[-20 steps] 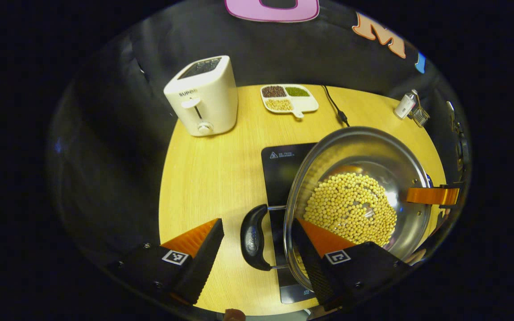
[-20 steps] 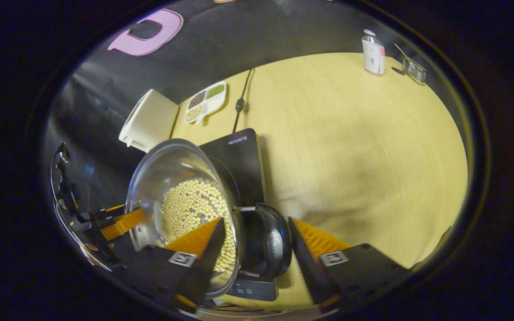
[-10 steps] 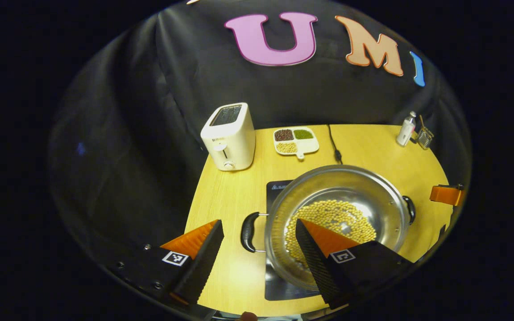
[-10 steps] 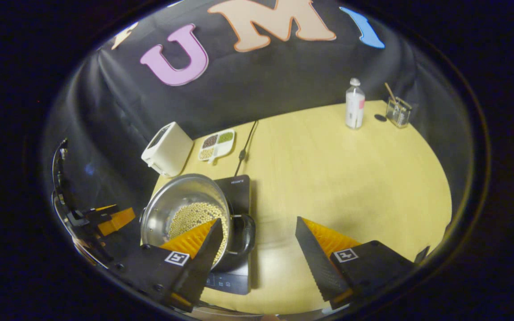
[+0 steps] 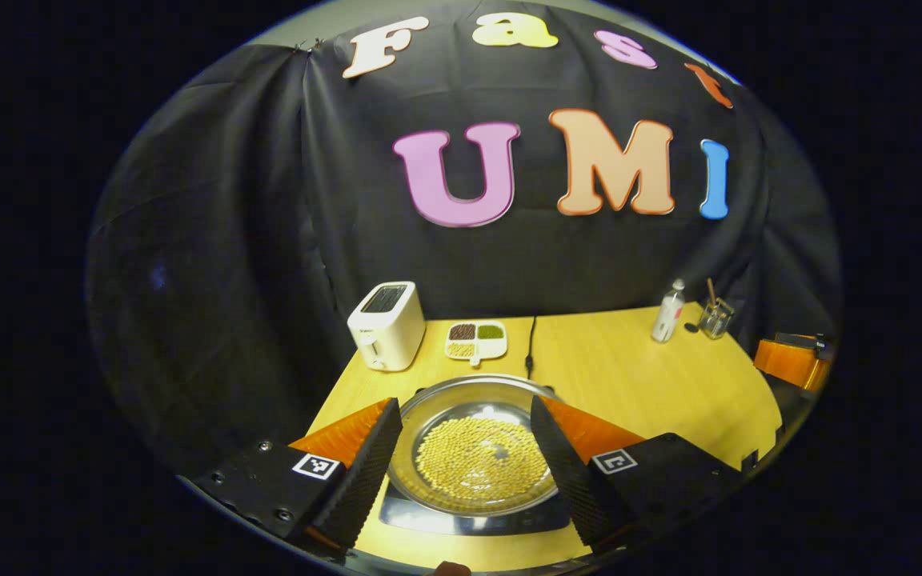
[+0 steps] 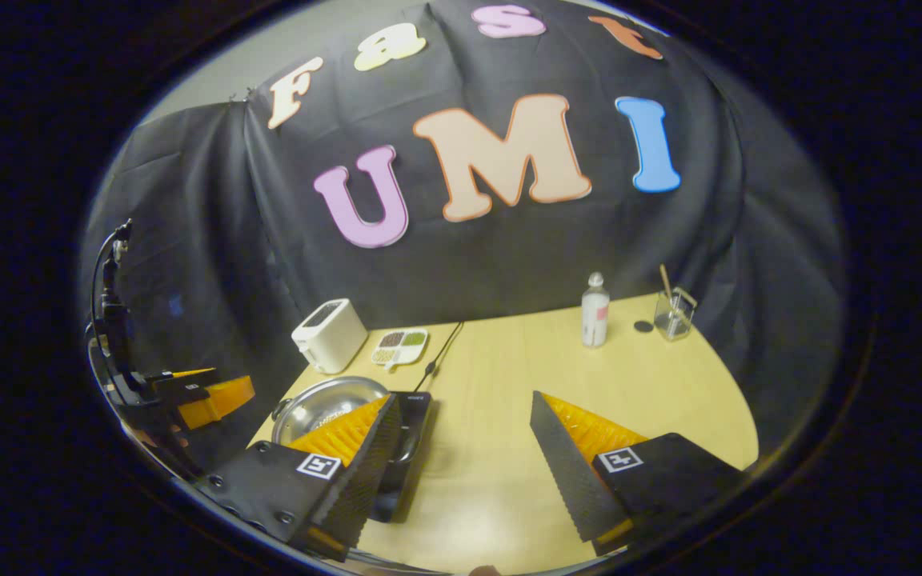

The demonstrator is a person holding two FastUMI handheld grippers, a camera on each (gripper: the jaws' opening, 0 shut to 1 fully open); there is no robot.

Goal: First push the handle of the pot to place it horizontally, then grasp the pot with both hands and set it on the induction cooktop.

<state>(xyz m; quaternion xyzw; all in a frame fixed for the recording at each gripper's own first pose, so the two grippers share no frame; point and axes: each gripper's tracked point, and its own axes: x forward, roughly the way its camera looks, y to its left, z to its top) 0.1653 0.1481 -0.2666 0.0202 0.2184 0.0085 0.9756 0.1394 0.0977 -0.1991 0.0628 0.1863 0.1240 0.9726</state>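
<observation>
We had drawn both grippers back from the pot, which sat on the induction cooktop. The left gripper and right gripper stood with fingers apart, holding nothing. We judged placement complete.

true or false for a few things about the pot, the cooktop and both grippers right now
1. The pot sits on the induction cooktop. True.
2. The pot is empty. False: pale round beans cover its bottom.
3. The left gripper is clamped on a pot handle. False: its fingers stand open and apart from the pot, which shows between them.
4. The right gripper is open with nothing held. True.
5. The toaster stands on the cooktop. False: it stands on the table, at the back by the divided dish.
</observation>
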